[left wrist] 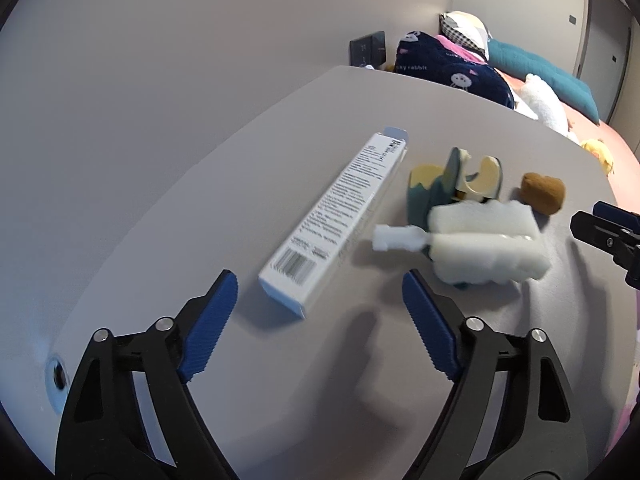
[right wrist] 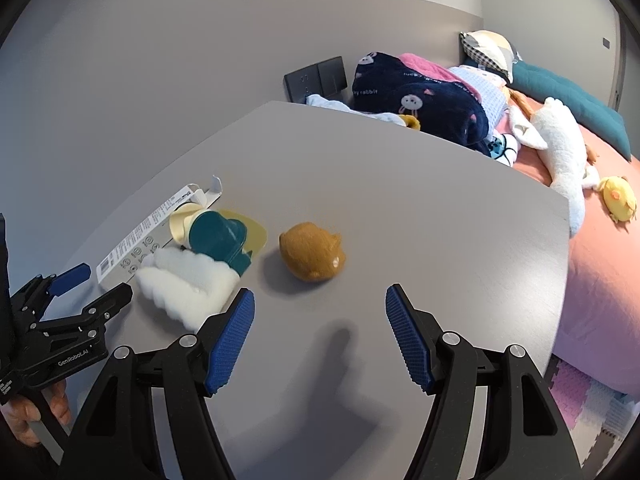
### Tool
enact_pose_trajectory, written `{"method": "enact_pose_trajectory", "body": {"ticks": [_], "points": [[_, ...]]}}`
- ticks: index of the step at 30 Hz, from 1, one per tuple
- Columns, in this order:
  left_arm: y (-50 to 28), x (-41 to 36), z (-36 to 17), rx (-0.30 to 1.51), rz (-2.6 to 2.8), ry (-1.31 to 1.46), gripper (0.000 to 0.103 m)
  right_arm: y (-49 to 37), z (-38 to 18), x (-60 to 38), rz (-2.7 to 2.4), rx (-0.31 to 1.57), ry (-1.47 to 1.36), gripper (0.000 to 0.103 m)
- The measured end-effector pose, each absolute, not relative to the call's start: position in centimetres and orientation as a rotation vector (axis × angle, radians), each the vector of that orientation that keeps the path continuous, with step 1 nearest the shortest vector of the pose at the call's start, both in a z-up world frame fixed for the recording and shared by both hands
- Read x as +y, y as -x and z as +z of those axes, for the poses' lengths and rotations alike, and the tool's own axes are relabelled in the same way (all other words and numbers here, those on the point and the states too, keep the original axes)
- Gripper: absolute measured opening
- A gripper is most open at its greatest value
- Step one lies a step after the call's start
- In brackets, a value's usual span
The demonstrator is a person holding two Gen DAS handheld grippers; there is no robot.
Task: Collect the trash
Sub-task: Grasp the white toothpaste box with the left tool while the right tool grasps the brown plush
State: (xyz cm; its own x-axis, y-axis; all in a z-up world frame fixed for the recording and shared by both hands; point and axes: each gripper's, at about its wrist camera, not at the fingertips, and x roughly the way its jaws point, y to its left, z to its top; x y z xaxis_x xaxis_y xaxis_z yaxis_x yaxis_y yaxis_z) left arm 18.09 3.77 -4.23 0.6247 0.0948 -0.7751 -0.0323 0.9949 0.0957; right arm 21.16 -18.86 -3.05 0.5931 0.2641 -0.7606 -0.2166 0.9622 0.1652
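On the grey table [left wrist: 200,220] lie a long white carton [left wrist: 336,220], a white foam block [left wrist: 486,240], teal-and-cream torn packaging [left wrist: 448,184] and a brown lump [left wrist: 542,192]. My left gripper [left wrist: 320,312] is open and empty, just short of the carton's near end. In the right wrist view the brown lump [right wrist: 312,256] lies ahead of my open, empty right gripper [right wrist: 320,332]. The foam [right wrist: 188,284], packaging [right wrist: 220,240] and carton [right wrist: 140,240] lie to its left, with the left gripper [right wrist: 92,284] beside them. The right gripper's tip shows in the left view [left wrist: 608,232].
A bed with a pink sheet [right wrist: 600,280] borders the table's right side, with a navy blanket [right wrist: 420,108], a white plush [right wrist: 560,148], a yellow plush [right wrist: 618,200] and a teal pillow [right wrist: 568,96]. A dark wall panel [right wrist: 316,78] sits behind the table. Foam floor mats [right wrist: 588,400] lie lower right.
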Motion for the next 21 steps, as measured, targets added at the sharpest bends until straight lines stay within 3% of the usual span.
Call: {"method": "enact_pose_trajectory", "body": {"ticks": [16,21], "points": [[-22.1,4.1,-5.0,0.918,0.019,-0.147,0.071,-24.9,-4.8,-16.0,0.226,0.914,0.046,0.068],[-22.8,3.7,-5.2,0.923,0.002,-0.161,0.066,-25.7,-5.3,-15.2,0.191,0.921,0.100,0.056]]}}
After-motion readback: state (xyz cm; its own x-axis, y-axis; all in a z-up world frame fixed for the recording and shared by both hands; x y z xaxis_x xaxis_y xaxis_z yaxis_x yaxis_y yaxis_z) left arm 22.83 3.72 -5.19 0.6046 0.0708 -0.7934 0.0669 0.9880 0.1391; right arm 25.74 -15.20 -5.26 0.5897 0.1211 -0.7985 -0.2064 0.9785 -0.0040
